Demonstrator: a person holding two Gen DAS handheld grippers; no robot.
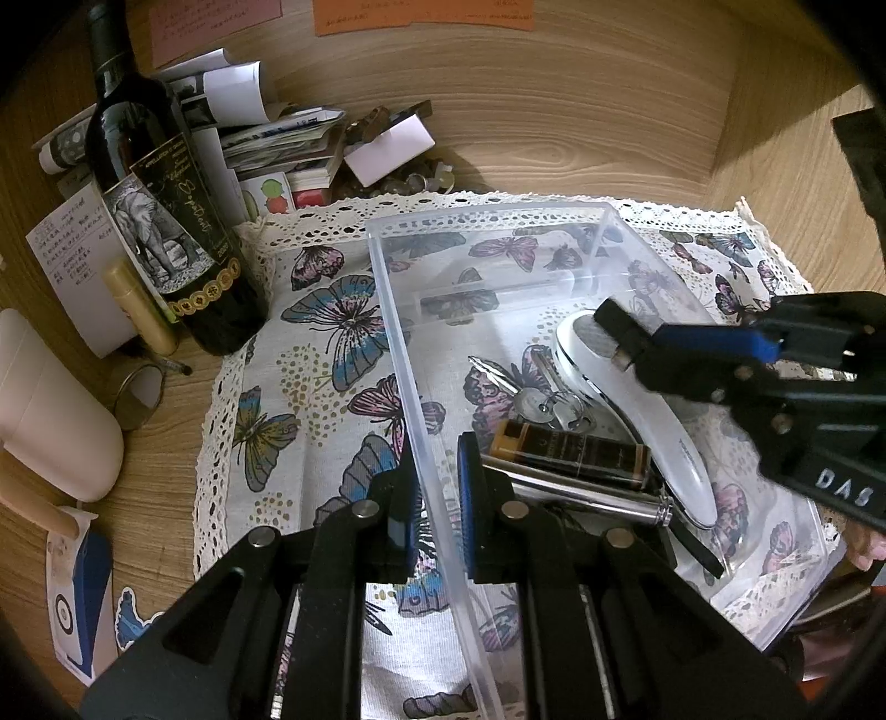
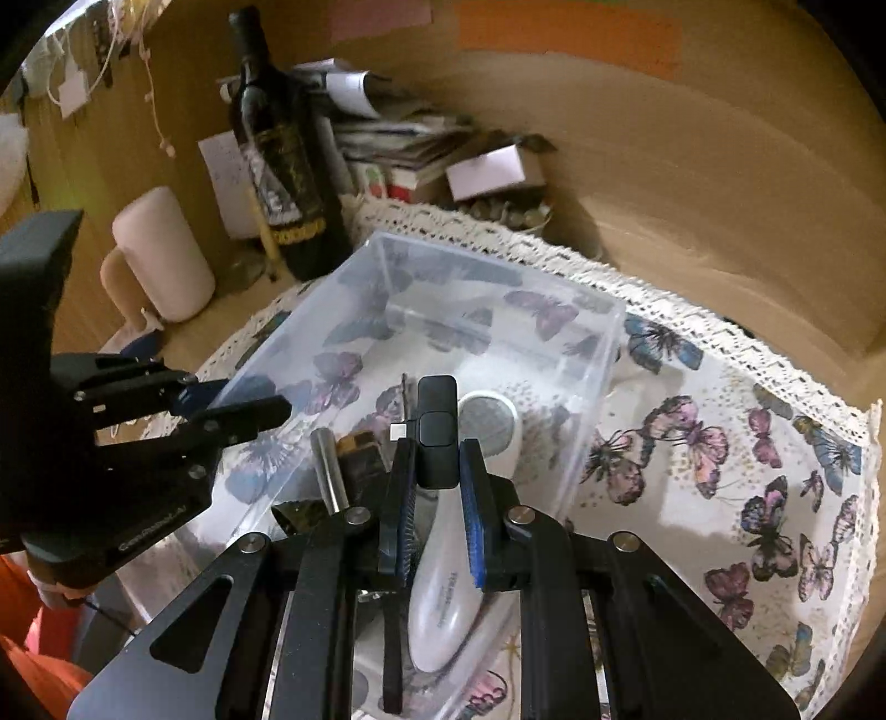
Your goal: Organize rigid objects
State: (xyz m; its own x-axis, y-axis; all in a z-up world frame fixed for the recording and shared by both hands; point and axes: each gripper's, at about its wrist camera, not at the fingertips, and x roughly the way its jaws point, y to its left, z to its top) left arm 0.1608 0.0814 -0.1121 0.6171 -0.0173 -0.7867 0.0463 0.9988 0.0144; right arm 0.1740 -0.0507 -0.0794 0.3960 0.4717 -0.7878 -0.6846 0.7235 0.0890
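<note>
A clear plastic bin (image 1: 387,288) is sitting on a butterfly-print cloth (image 1: 310,354) with a lace edge, and its far half is lying bare while the near half is holding a white handheld device (image 1: 659,437), a bunch of keys (image 1: 540,401), a brown-and-gold tube (image 1: 576,451) and a silver cylinder (image 1: 581,493). To the bin's right, the cloth is running open to its lace border; to the left a dark wine bottle (image 1: 160,221) and a pale cylinder (image 1: 50,415) are standing close by, crowding that side.

The left gripper (image 1: 437,520) is closing its blue pads on the bin's near-left wall, one finger outside and one inside, the jaws narrowly apart around the thin plastic. The right gripper (image 2: 437,509) is hovering above the bin's contents, pinching a small black block-shaped object (image 2: 437,432), possibly a USB-type plug, between its fingers, directly over the white device's round head.

The cloth is covering a wooden desk (image 1: 554,111), with stacked papers (image 1: 277,144) and orange notes (image 1: 426,16) lying against the back wall.
</note>
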